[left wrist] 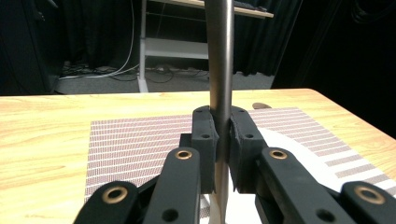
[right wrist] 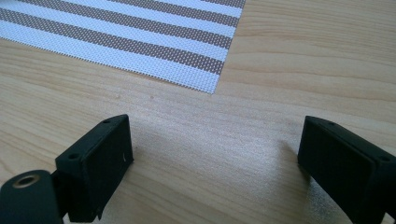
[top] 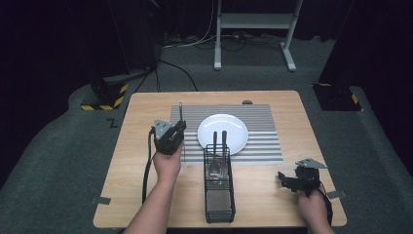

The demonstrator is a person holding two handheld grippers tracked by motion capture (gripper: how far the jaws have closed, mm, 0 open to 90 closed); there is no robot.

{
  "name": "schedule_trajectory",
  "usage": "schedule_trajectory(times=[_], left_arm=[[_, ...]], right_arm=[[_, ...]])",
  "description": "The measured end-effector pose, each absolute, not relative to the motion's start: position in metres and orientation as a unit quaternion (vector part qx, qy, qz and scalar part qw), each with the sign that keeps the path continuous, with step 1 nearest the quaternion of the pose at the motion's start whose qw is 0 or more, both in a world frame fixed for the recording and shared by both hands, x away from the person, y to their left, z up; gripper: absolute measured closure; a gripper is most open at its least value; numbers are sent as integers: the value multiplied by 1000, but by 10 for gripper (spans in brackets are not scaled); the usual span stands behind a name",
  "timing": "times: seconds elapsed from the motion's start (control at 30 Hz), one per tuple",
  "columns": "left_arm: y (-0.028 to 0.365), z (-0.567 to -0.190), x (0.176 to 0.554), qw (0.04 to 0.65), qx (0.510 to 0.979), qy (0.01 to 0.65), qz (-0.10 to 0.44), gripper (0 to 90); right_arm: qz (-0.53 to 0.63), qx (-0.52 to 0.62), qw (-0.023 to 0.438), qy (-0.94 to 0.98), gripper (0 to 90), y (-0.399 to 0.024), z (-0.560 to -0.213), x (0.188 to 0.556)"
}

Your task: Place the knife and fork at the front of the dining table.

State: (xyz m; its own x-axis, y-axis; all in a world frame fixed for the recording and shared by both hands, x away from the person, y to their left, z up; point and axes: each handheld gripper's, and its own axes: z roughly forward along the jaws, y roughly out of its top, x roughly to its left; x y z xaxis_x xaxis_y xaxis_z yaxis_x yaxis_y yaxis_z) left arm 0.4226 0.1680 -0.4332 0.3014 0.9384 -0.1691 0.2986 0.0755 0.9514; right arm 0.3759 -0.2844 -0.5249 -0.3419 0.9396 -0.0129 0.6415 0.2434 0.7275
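My left gripper (top: pixel 180 126) is shut on the slim metal handle of a utensil (top: pixel 180 111), holding it upright over the left part of the striped placemat (top: pixel 263 126), just left of the white plate (top: pixel 234 127). In the left gripper view the pads (left wrist: pixel 205 140) clamp the handle (left wrist: pixel 219 60), and its lower end is hidden behind the jaws. My right gripper (top: pixel 283 181) rests open near the table's front right. In the right gripper view its jaws (right wrist: pixel 215 158) stand wide apart over bare wood, with nothing between them.
A black wire caddy (top: pixel 206 187) stands at the front centre with two metal utensils (top: pixel 219 151) leaning in it. A small dark object (top: pixel 247 102) lies at the table's far edge. A white desk frame (top: pixel 253 22) stands on the floor beyond. The placemat corner (right wrist: pixel 201 70) lies ahead of the right gripper.
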Motion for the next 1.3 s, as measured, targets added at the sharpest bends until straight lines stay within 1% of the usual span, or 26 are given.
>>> schedule_trajectory(times=[0.13, 0.6, 1.17, 1.3], left_arm=[[167, -433, 427, 526, 606, 516, 299, 819], [162, -444, 445, 498, 624, 534, 278, 819], [154, -461, 474, 488, 616, 558, 266, 824], [154, -466, 481, 488, 613, 566, 257, 827]], right_arm=[[321, 525, 232, 754, 98, -284, -525, 376], [321, 525, 232, 754, 98, -284, -525, 376], [322, 521, 232, 755, 99, -284, -525, 376], [322, 521, 232, 755, 99, -284, -525, 376]])
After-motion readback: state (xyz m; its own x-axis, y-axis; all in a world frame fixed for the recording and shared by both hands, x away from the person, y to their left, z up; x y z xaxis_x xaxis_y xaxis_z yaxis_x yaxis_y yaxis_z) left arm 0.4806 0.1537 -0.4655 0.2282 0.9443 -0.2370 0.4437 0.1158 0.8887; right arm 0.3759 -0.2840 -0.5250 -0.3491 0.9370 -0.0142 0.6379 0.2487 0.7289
